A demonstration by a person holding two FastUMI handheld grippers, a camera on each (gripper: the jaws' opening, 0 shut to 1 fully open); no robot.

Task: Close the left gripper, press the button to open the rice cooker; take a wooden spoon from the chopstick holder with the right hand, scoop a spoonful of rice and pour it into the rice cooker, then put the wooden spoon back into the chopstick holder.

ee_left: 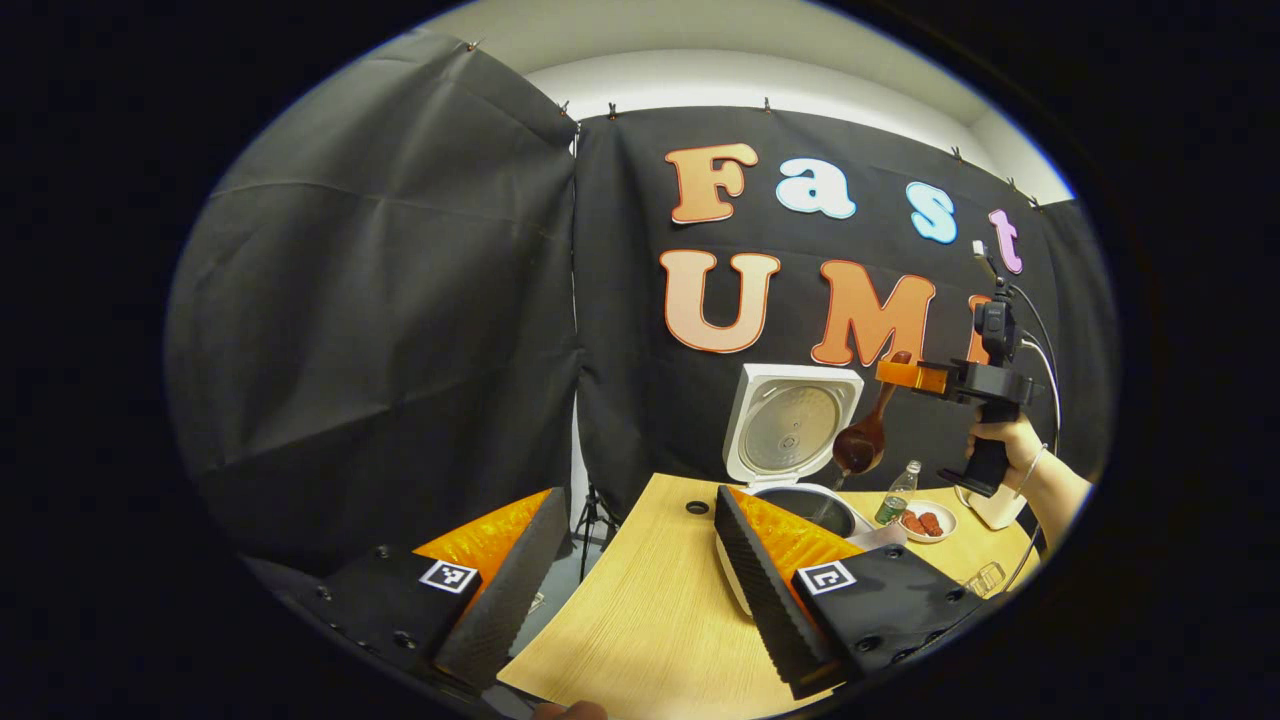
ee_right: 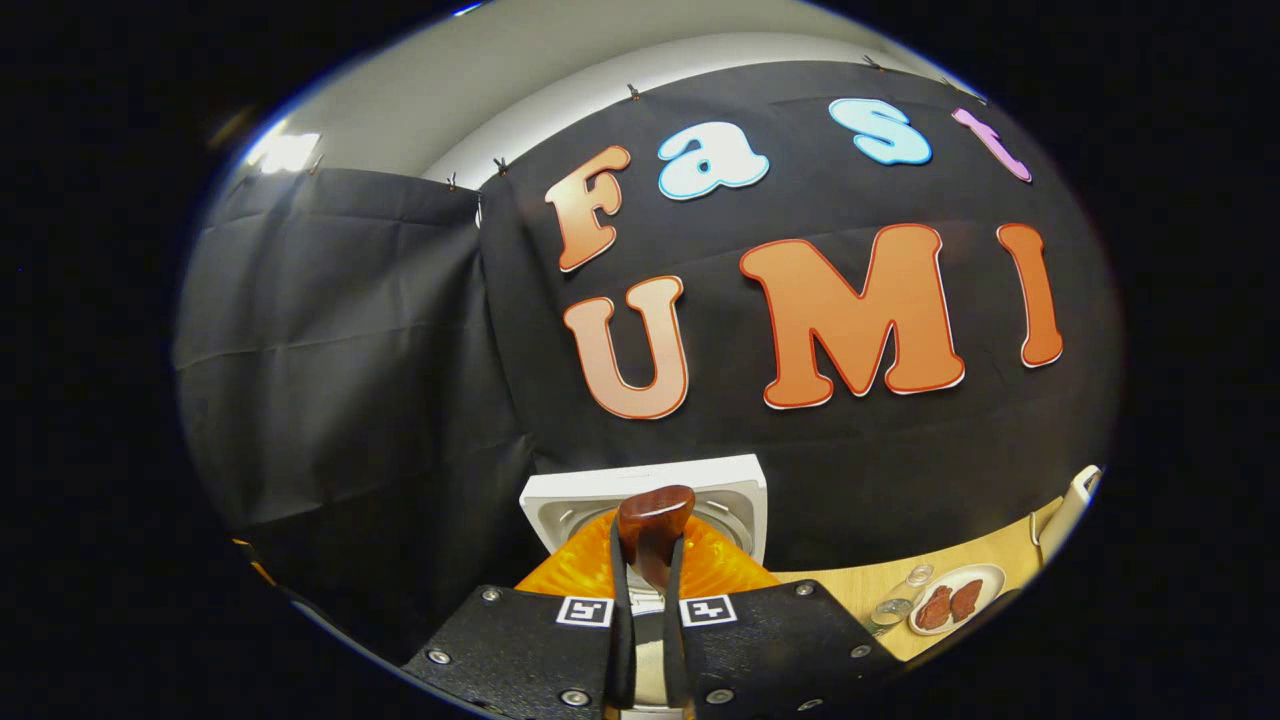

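The white rice cooker (ee_left: 745, 590) stands on the wooden table (ee_left: 660, 620) with its lid (ee_left: 790, 425) raised upright and the dark inner pot (ee_left: 815, 508) showing. My left gripper (ee_left: 635, 575) is open at the table's near edge, its right finger in front of the cooker. In the left gripper view my right gripper (ee_left: 905, 375), held by a hand, hangs above the pot, shut on the wooden spoon (ee_left: 865, 435), whose bowl points down over the pot. In the right gripper view the spoon handle (ee_right: 652, 530) is pinched between the pads of my right gripper (ee_right: 648, 570), with the lid (ee_right: 645, 500) behind it.
A small plate of red food (ee_left: 925, 522) and a green bottle (ee_left: 897, 493) sit right of the cooker. A white object (ee_left: 995, 508) stands at the far right. The plate (ee_right: 950, 600) also shows in the right gripper view, low right. A round hole (ee_left: 697, 507) marks the table's back left.
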